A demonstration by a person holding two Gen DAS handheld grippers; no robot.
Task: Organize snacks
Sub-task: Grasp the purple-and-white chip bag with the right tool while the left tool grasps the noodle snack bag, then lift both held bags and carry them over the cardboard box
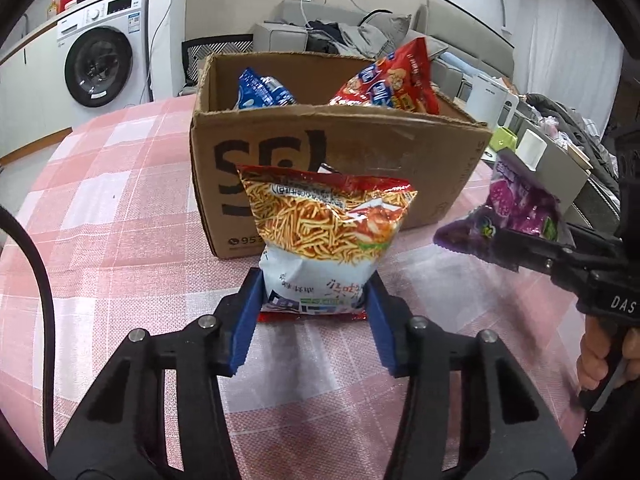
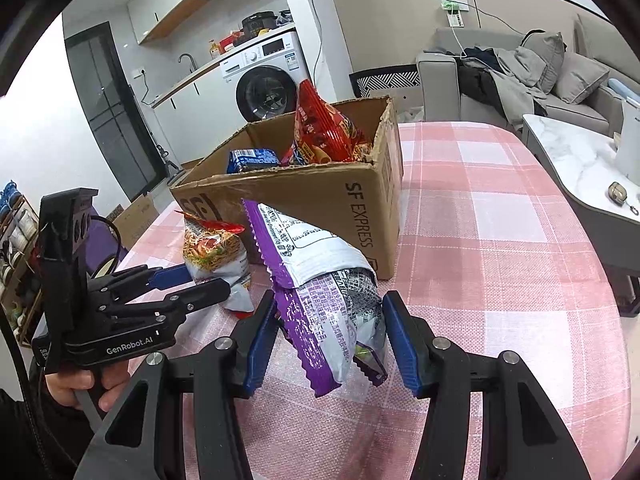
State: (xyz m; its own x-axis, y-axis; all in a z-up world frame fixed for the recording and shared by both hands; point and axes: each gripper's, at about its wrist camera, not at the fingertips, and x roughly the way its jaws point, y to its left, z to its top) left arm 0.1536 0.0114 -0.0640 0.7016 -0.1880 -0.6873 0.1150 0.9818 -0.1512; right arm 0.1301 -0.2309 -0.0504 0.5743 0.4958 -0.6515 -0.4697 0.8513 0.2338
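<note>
Two snack bags (image 1: 386,80) — inside cardboard box (image 1: 340,140)

Noodle-snack bag (image 1: 324,236) stands before the cardboard box (image 1: 332,148).

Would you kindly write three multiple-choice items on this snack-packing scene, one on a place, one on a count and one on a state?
1. Where is the noodle-print snack bag?
A. Inside the cardboard box
B. On the tablecloth in front of the box
C. On the sofa

2. How many snack bags show above the rim of the cardboard box?
A. None
B. Two
C. Five

3. What is the right gripper doing?
A. Standing open with nothing in it
B. Pressing on the box wall
C. Holding the purple snack bag off the table

Answers:
1 B: it stands on the pink checked tablecloth, with the left gripper closed on its lower end.
2 B: a blue bag and a red bag.
3 C: its jaws pinch the purple bag clear of the cloth.
</note>
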